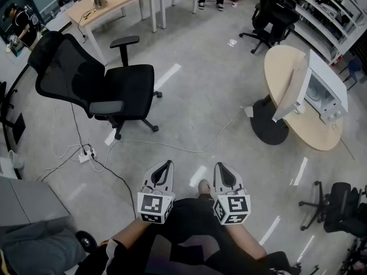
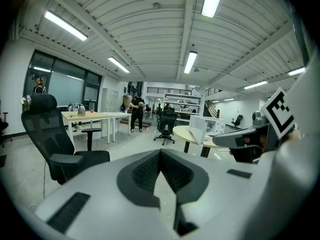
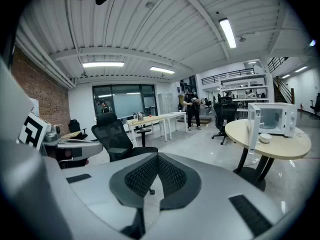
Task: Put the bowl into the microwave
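**Left tool** [image 2: 160,156]: jaws closed tip to tip, nothing between them.

**Right tool** [image 3: 158,158]: jaws likewise closed at the tips, holding nothing.

**Bowl** [image 3: 265,138]: white, ahead and to the right of the right tool. It sits on the round tabletop [image 3: 280,148] near its edge, just in front of the microwave [image 3: 287,120]. The microwave door [image 3: 254,126] is swung open at the tabletop's near side.

**Floor** [image 1: 200,85]: bare grey stretch from both tools to the tabletop's pedestal, crossed by one thin cable [image 1: 189,150].

**Office chair** [image 1: 103,82]: black, ahead and to the left of the left tool, well apart from the tabletop.
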